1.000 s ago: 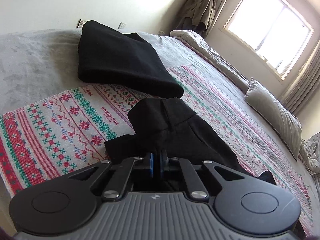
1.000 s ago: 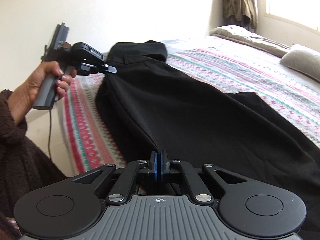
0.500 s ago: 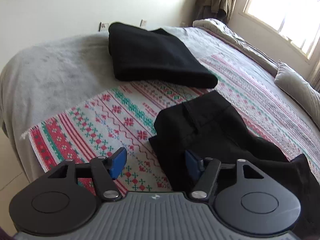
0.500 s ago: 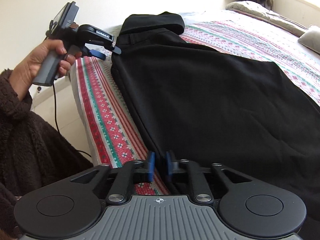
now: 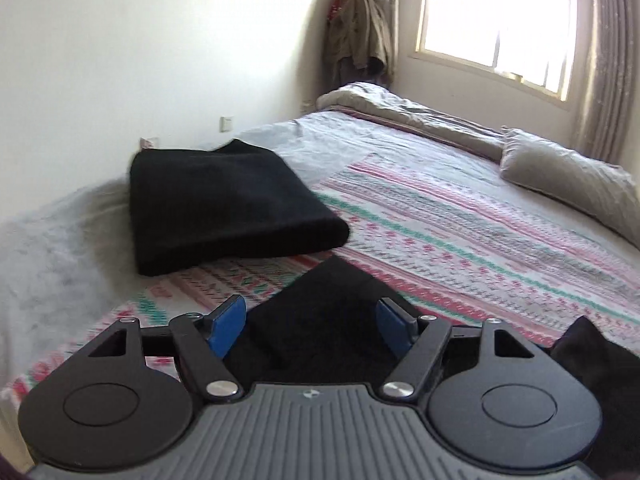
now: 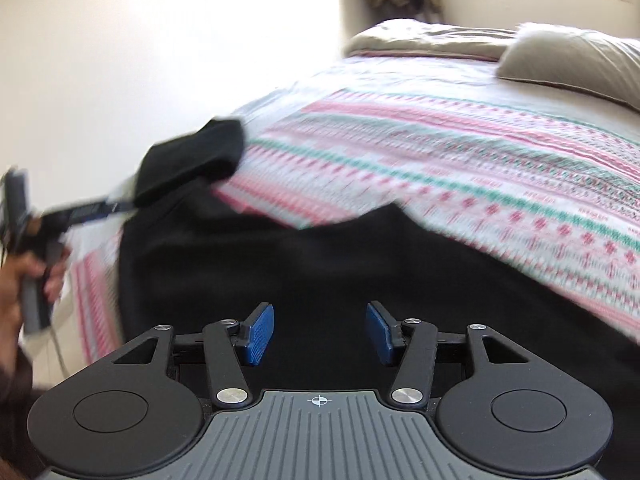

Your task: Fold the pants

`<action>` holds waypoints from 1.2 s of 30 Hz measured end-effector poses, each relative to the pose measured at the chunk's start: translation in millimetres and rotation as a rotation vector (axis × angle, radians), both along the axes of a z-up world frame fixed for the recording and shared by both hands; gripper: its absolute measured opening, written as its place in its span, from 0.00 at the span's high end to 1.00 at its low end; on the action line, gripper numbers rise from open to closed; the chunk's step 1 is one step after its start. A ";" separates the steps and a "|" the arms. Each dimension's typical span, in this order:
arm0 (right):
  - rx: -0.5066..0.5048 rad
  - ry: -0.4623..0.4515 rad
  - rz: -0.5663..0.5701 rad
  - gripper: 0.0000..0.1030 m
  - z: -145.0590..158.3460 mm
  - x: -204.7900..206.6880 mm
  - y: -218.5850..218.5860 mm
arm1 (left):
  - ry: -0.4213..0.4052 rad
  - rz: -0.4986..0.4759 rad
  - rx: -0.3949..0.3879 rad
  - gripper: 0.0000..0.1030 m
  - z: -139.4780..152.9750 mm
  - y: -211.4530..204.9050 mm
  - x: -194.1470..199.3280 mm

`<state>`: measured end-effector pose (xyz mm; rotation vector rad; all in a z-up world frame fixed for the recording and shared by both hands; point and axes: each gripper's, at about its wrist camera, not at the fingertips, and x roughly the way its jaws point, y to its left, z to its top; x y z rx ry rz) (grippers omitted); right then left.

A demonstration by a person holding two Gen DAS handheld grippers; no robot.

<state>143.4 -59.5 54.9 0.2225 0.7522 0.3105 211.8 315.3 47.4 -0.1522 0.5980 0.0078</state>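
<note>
**Both jaws letting go over the black pants**

While the black fabric pants (image 6: 320,264) lie spread along the near edge of the striped pink-and-green patterned bedspread (image 6: 480,168), both pairs of jaws are opening and neither presses on cloth. The right gripper (image 6: 318,332) hangs over the broad dark middle of the pants, blue pads apart. The left gripper (image 5: 310,326) stands with its jaws wide, one end of the pants showing between the pads but untouched. Beyond that end, on the far side of the pants, a folded black cloth stack (image 5: 224,208) rests on the bed; a grey pillow (image 5: 568,176) lies well apart, towards the window.

The pants look soft, limp and light, likely to sag and wrinkle when lifted by one point. Pinching an edge or corner at each end, through all layers, should carry the next fold evenly; a grip in the flat middle would probably only bunch the cloth.
</note>
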 end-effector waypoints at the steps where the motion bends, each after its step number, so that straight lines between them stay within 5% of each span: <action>1: 0.009 0.001 -0.021 0.50 -1.9 12.3 -4.5 | 0.002 -0.030 -0.055 0.19 -4.0 -1.6 7.8; 5: 0.054 0.020 -0.075 0.51 -15.3 60.2 -17.0 | 0.068 -0.087 -0.193 0.25 -19.9 -10.8 36.4; 11: 0.093 0.067 -0.089 0.51 -35.5 105.7 -19.1 | 0.130 -0.079 -0.121 0.26 -37.6 -27.2 48.5; 18: 0.112 0.107 -0.094 0.51 -49.7 128.4 -23.0 | 0.133 -0.064 -0.128 0.26 -36.0 -25.5 49.4; 19: 0.121 0.117 -0.089 0.53 -51.7 129.1 -23.5 | 0.135 -0.061 -0.129 0.26 -36.1 -25.8 49.9; 22: 0.185 0.144 -0.030 0.85 -53.6 123.9 -23.4 | 0.140 -0.055 -0.132 0.26 -37.2 -24.7 49.3; 28: 0.158 0.149 -0.033 0.86 -60.5 119.0 -14.9 | 0.134 -0.037 -0.115 0.26 -39.9 -31.1 51.7; 29: 0.130 0.116 -0.047 0.98 -57.4 116.0 -12.1 | 0.128 -0.033 -0.118 0.26 -40.3 -30.9 51.1; 33: 0.067 0.004 -0.101 0.99 -33.2 96.1 -12.6 | 0.113 -0.012 -0.157 0.26 -40.3 -24.8 48.3; 36: -0.041 0.032 -0.132 1.00 -38.0 98.3 -10.5 | 0.162 0.019 -0.119 0.26 -44.4 -24.9 51.6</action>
